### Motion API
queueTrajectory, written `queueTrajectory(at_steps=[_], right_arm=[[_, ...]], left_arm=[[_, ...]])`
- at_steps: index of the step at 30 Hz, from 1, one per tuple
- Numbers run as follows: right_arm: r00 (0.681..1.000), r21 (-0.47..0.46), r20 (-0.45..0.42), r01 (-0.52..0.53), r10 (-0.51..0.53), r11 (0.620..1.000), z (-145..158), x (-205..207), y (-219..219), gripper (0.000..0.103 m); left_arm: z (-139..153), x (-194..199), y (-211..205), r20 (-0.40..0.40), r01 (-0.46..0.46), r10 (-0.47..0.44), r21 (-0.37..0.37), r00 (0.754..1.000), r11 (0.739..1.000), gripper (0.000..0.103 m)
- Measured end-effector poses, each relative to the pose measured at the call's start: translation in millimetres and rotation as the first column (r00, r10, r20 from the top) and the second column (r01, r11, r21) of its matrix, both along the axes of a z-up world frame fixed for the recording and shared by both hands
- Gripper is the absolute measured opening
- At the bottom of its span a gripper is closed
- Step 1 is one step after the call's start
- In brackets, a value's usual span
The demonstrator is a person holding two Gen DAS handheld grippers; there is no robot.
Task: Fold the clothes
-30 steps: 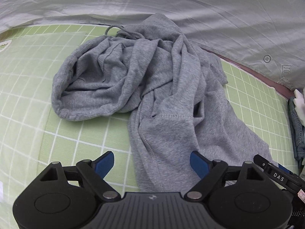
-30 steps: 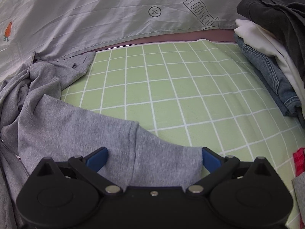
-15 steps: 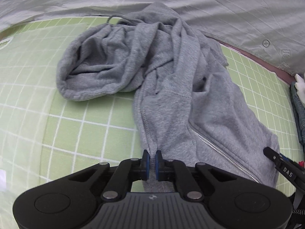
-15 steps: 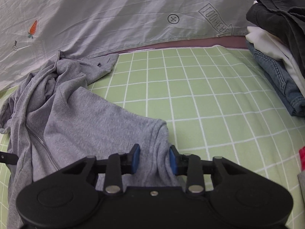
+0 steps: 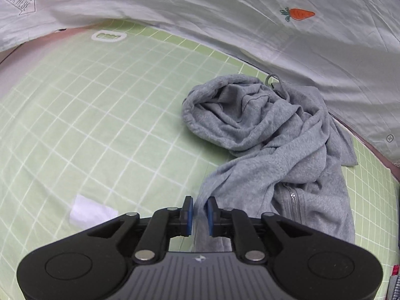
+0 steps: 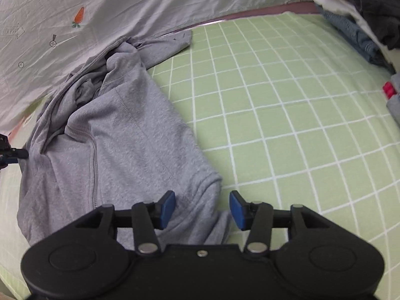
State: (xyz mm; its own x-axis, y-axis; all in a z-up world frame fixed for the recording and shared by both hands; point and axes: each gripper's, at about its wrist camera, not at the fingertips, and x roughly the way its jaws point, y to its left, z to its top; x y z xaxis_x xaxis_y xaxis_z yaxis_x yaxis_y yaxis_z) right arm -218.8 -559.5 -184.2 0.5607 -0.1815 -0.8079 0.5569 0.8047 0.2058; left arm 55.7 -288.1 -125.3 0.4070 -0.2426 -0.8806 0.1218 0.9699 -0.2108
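A grey zip hoodie [image 5: 275, 137] lies crumpled on the green checked mat [image 5: 100, 125], with its hood bunched at the back. One edge stretches in a taut strand to my left gripper [image 5: 200, 210]. Its blue pads pinch that strand while the jaws are opening. In the right wrist view the hoodie [image 6: 125, 137] spreads flatter, zipper up. My right gripper [image 6: 202, 208] hovers over the hem corner. Its jaws are opening, fabric lies between them, and the right pad stands off the cloth.
A wrinkled white sheet [image 5: 175, 12] with a carrot print borders the mat at the back. A stack of folded clothes [image 6: 362, 25] sits at the far right, with a red item [image 6: 388, 90] below it. A white scrap [image 5: 91, 211] lies by the left gripper.
Both grippers closed from wide open onto the hoodie's hem, then widened again, the right one more. Both hands swept sideways; in the left view the hoodie has gone from centre to right.
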Motion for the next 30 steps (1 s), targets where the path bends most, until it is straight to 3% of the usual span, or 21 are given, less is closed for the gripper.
queueTrajectory(at_steps=[1,4,8,11,13,14,15,18,20,23,26,28,30], right_arm=[[1.0,-0.025,0.015,0.021,-0.02,0.999,8,-2,-6,0.055],[0.996,-0.051,0.063,0.074,-0.071,0.996,23,-6,-26,0.071],[0.998,-0.035,0.069,0.001,0.001,0.999,16,6,-43,0.071],[0.996,0.04,0.067,-0.057,0.054,0.998,5,23,-55,0.065],[0.996,0.071,0.048,-0.085,0.081,0.994,-5,34,-54,0.059],[0.995,0.085,0.037,-0.097,0.094,0.992,-10,39,-53,0.056],[0.993,0.084,0.036,-0.114,0.112,0.99,-12,42,-51,0.048],[0.982,0.132,0.089,-0.176,0.165,0.976,-8,43,-55,0.014],[0.97,0.188,0.18,-0.2,0.167,0.962,4,38,-62,0.014],[0.942,0.18,0.29,-0.226,0.167,0.957,33,34,-65,0.013],[0.916,0.193,0.387,-0.189,0.102,0.963,52,36,-70,0.013],[0.923,0.2,0.384,-0.104,0.019,0.974,50,46,-76,0.014],[0.954,0.155,0.3,-0.056,0.008,0.986,37,65,-79,0.014]], left_arm=[[1,-9,-1,-0.009,0.017,-0.017,-0.013,1.0,1.0,0.024],[-2,-33,-3,-0.04,0.064,-0.066,-0.059,0.997,0.996,0.052],[-12,-59,-9,-0.065,0.127,-0.132,-0.072,0.989,0.989,0.059],[-21,-63,-13,-0.066,0.131,-0.136,-0.077,0.988,0.988,0.055],[-24,-63,-14,-0.072,0.121,-0.128,-0.097,0.989,0.988,0.044],[-26,-62,-14,-0.074,0.114,-0.122,-0.105,0.99,0.988,0.021],[-26,-61,-15,-0.077,0.107,-0.116,-0.109,0.99,0.988,0.006],[-25,-57,-16,-0.075,0.09,-0.099,-0.116,0.992,0.989,0.005],[-6,-53,-15,-0.04,0.079,-0.084,-0.117,0.996,0.99,0.005],[37,-37,-11,0.058,0.05,-0.041,-0.166,0.997,0.985,0.005],[70,-7,-19,0.157,0.042,-0.015,-0.17,0.987,0.985,0.005],[64,16,-30,0.147,0.034,-0.014,-0.134,0.989,0.99,0.011],[41,34,-41,0.105,0.032,-0.027,-0.045,0.994,0.998,0.016]])
